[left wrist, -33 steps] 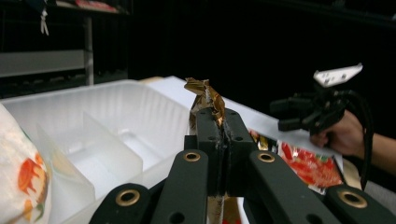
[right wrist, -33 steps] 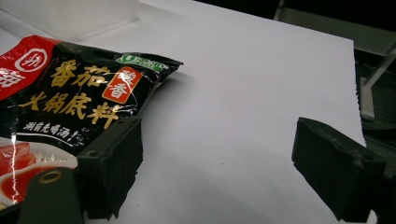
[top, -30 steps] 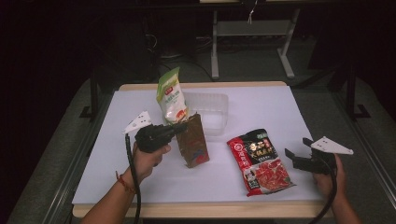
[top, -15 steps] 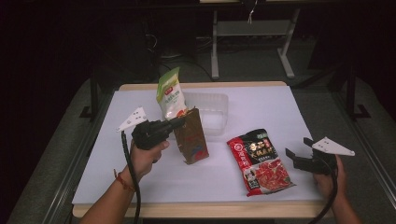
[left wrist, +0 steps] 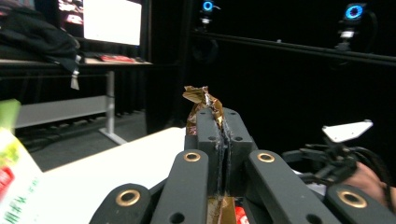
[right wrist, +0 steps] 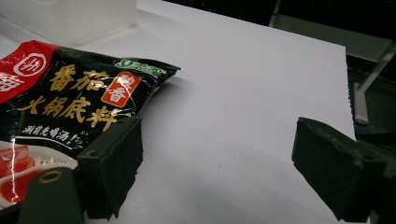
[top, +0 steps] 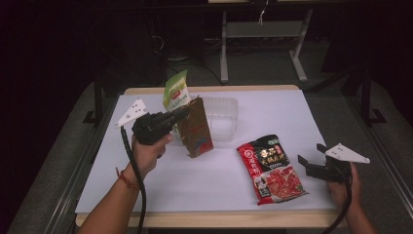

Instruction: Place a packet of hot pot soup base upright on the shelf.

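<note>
While the right gripper (top: pixel 311 161) stays wide, the left gripper (top: pixel 184 113), apparently unmoved, clamps the brown bag (top: pixel 196 127).

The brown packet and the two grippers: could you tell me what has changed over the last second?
The left gripper, shut on the brown packet, has drawn slightly left, towards the person; the packet stays upright. The right gripper remains open beside the red and black packet, which hasn't moved.
</note>
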A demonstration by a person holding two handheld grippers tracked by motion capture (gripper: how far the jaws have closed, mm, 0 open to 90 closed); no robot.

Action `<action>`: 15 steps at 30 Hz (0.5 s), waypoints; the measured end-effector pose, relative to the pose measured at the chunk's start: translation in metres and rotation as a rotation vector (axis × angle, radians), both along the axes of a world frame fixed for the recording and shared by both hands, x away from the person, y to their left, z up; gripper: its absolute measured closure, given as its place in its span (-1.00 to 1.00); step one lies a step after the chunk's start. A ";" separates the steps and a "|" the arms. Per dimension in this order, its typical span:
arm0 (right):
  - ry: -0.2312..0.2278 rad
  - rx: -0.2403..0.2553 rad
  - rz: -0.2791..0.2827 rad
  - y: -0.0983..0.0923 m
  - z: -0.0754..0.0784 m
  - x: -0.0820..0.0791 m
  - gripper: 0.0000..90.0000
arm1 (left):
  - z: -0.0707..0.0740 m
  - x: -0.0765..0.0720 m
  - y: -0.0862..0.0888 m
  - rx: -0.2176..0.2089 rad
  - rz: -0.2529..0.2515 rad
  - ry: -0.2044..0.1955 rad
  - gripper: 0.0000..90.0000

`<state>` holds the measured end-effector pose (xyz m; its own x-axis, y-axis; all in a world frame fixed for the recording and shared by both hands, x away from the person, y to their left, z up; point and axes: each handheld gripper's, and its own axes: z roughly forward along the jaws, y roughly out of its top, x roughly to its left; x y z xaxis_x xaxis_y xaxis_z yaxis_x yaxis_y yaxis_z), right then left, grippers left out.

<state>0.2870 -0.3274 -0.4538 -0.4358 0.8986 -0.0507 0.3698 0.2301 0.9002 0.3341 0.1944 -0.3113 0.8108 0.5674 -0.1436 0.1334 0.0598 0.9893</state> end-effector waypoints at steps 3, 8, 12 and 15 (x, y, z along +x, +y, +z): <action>-0.002 0.000 0.001 0.000 0.000 0.000 -0.65 | 0.007 0.006 0.000 -0.003 0.024 -0.004 0.96; -0.003 0.004 0.004 -0.001 0.000 0.000 -0.65 | 0.016 0.014 -0.004 0.004 0.061 -0.022 0.96; -0.002 0.003 0.005 -0.001 0.000 0.000 -0.65 | 0.018 0.024 -0.008 0.027 0.102 -0.023 0.96; -0.002 0.005 0.007 -0.001 0.000 0.000 -0.65 | 0.016 0.035 -0.006 0.029 0.146 -0.018 0.96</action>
<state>0.2866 -0.3280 -0.4537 -0.4418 0.8959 -0.0471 0.3660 0.2279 0.9023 0.3688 0.1881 -0.2950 0.7215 0.6833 -0.1118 0.1079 0.0486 0.9930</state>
